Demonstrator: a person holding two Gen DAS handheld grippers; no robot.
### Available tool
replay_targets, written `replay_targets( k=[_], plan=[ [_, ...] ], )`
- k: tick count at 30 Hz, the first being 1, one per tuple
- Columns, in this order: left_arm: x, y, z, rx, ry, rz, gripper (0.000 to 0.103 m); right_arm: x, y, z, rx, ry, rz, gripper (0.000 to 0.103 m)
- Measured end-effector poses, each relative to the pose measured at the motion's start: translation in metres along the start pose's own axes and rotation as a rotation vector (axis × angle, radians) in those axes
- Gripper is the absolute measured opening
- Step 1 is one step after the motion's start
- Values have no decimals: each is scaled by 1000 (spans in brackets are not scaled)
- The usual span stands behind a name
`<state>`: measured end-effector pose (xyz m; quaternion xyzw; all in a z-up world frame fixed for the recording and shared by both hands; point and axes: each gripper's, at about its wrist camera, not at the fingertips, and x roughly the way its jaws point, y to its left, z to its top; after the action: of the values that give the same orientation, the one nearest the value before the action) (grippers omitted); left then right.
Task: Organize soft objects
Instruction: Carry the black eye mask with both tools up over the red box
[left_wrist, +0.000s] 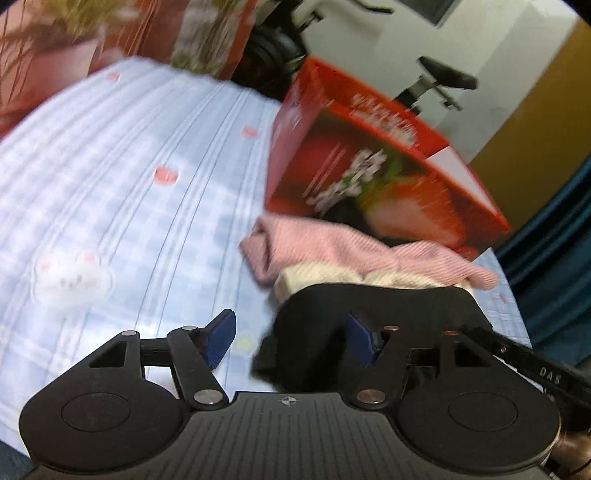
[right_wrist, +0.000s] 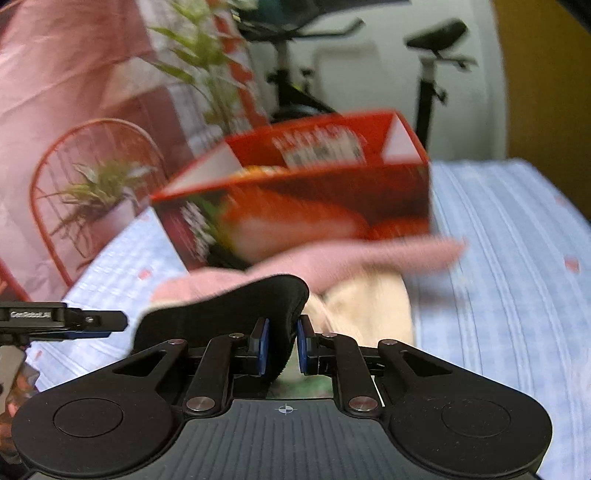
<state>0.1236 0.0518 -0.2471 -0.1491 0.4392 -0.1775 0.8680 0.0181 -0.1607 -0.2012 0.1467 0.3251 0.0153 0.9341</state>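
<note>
Right hand-held gripper (right_wrist: 282, 345) pinches black cloth (right_wrist: 229, 314) before red box (right_wrist: 314, 199).

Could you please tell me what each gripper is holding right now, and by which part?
The right gripper pinches the black sock at its near edge. The left gripper is open, gripping nothing; the sock only drapes over its right finger.

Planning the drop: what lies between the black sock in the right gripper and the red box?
In the right wrist view, a pink sock and a cream sock lie between the black sock and the red box.
</note>
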Motion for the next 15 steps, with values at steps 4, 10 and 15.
replay_targets(
  k=[4,10,15],
  plan=[
    [17,8,-5,-67,48,-53,68,7,-9,-13,35,38,-13,15],
    [26,3,-13,-80,70,-96,67,9,-8,-16,27,48,-13,15],
    [18,1,-16,-42,62,-56,25,7,-8,-16,33,56,-10,15]
  ],
)
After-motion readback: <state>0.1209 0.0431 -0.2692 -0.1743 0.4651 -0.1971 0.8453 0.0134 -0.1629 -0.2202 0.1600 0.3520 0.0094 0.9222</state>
